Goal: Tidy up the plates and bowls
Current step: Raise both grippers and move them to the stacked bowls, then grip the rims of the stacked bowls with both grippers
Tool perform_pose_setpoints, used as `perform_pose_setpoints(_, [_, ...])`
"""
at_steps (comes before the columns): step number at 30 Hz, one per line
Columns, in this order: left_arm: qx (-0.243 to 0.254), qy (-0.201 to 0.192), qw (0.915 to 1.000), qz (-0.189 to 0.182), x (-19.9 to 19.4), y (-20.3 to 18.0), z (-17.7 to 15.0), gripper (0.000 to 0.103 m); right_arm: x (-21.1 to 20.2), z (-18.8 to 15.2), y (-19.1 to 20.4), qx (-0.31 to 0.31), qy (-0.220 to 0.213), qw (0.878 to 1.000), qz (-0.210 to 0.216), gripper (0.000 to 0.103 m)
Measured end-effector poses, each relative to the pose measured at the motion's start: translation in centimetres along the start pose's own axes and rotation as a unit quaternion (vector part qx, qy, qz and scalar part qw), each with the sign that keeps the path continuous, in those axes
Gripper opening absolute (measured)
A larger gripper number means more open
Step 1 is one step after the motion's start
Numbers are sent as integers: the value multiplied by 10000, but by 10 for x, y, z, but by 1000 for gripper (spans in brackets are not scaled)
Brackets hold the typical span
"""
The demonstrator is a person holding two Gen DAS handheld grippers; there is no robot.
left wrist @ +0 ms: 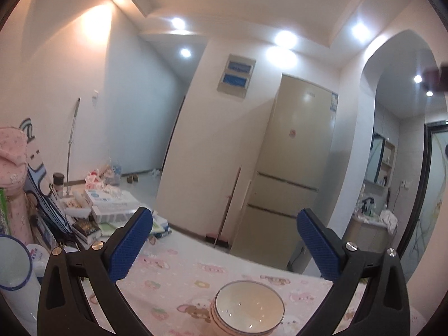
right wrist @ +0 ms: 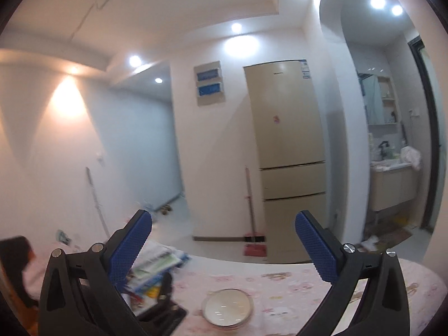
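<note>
The left hand-held gripper (left wrist: 224,240) hung with its jaws wide apart and empty above a stack of bowls (left wrist: 248,309) on the counter (left wrist: 173,277). The right hand-held gripper (right wrist: 223,240), also spread and empty, hovered over stacked plates (right wrist: 227,306) there. A fridge (right wrist: 288,140) stood beyond.

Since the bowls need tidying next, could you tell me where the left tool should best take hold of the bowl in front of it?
Probably at the rim. The bowl sits upright, mouth up, on the pink tablecloth, seemingly topping a short stack. Its thin wall suits one finger inside, one outside. The left tool is open above it, so come down from above onto the near rim; the sides look too wide and round to span.
</note>
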State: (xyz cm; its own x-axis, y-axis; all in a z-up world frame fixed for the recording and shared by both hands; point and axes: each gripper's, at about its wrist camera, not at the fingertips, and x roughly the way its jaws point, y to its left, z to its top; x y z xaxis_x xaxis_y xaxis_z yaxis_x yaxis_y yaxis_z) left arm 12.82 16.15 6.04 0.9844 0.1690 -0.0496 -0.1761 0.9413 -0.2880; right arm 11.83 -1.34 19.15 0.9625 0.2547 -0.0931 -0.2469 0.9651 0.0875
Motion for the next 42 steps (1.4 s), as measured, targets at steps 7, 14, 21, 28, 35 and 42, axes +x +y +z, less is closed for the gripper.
perform_pose_setpoints(7, [-111,1305,9914,-64,51,9,-28,103,137,-98,-42,294,1989,9796,-38,103])
perform_pose_setpoints(14, [-210,2334,9722,-49,86,8,-63,103,207,-158,-70,696,2965,9520,300,101])
perform_pose_setpoints(21, [-730,2820,9566,100,97,20,-82,102,228,-198,-93,1466,3460,9257,435,101])
perform_pose_setpoints(28, [-1025,3358,9364,13,112,30,-98,95,242,-228,-84,1579,3972,9007,778,86])
perform_pose_setpoints(35, [-1560,4034,9012,-288,126,36,-122,92,247,-246,-82,1710,4254,8840,915,68])
perform_pose_setpoints(42, [-1331,4276,8937,-285,130,29,-135,64,256,-265,-87,2076,4496,8598,1242,52])
